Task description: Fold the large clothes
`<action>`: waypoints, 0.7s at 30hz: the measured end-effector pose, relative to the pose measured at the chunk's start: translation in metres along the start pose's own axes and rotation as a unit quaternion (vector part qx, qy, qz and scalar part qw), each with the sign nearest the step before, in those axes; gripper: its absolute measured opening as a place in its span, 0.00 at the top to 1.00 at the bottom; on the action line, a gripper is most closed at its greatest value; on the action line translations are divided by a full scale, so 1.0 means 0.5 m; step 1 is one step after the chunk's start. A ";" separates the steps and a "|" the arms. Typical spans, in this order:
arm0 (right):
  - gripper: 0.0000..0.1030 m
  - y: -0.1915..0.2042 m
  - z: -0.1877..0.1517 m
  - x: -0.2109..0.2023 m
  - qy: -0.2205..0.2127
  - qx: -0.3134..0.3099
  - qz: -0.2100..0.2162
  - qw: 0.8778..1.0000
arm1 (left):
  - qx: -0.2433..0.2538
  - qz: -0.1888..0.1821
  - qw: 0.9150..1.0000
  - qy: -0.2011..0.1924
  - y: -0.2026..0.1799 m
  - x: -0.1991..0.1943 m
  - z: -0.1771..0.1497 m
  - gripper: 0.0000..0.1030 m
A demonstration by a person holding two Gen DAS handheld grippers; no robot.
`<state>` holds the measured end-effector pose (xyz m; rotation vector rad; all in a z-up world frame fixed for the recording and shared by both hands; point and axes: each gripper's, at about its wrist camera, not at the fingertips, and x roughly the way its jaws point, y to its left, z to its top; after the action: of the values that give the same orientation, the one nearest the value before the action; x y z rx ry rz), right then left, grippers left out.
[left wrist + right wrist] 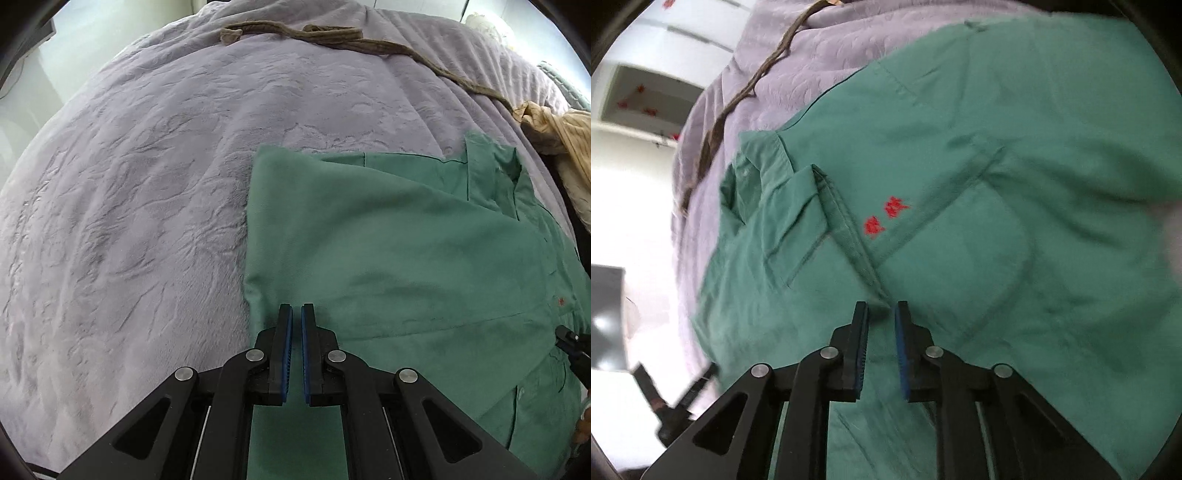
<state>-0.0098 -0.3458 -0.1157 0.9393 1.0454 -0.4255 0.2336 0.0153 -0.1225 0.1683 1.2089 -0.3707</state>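
A: Where's the shirt (388, 251)?

B: Green, spread on the lilac bedspread (129, 203), one side already folded over the middle. Collar (764, 162) up at the far end in the right view, red stitching (886, 218) by the chest pocket.

A: Left gripper (296, 314)?

B: Jaws together, only a thin slit between the blue pads. Nothing in them. It hangs over the folded edge of the shirt, no cloth pinched that I can see.

A: Right gripper (881, 314)?

B: Narrow gap, partly open. The front placket (846, 221) runs right down to the gap. Can't tell if the pads actually press it; view is blurred. I'd call it not gripped.

A: How will the shirt handle?

B: Judging by look: light woven cotton, soft, limp, no stiffness except collar and placket. Will sag and drag if lifted by one point. Not slippery, not fragile. The plush bedspread probably grabs it a bit.

A: Where to hold?

B: Doubled edges: placket, hem, shoulder seam. Two points apart so the fold line stays straight. Pinch a single layer only, or the fold underneath comes along.

A: Anything else there?

B: Brown belt (332, 37) across the far bedspread, well apart from the shirt. Beige garment (554, 129) at the right edge.
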 end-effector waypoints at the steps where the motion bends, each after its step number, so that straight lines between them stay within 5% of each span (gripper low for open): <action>1: 0.81 0.000 -0.011 -0.011 0.005 -0.011 -0.003 1.000 | 0.007 0.008 1.000 -0.001 -0.004 -0.010 -0.003 0.94; 5: 0.51 -0.011 -0.058 -0.055 0.011 -0.031 -0.017 0.999 | 0.031 0.010 0.999 0.003 -0.026 -0.045 -0.031 0.94; 10: 0.49 -0.027 -0.095 -0.084 0.016 -0.032 -0.022 0.999 | 0.042 -0.006 0.999 0.019 -0.054 -0.078 -0.080 0.94; 17: 0.27 -0.051 -0.117 -0.112 0.017 -0.024 -0.006 1.000 | 0.055 -0.011 0.997 0.060 -0.129 -0.095 -0.151 0.94; 21: 0.22 -0.068 -0.119 -0.132 0.012 -0.022 -0.001 1.000 | 0.061 -0.015 0.995 0.072 -0.168 -0.093 -0.180 0.94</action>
<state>-0.0968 -0.3237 -0.0838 0.9054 1.0742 -0.3922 0.1093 -0.0249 -0.1048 0.2879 1.3324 -0.4653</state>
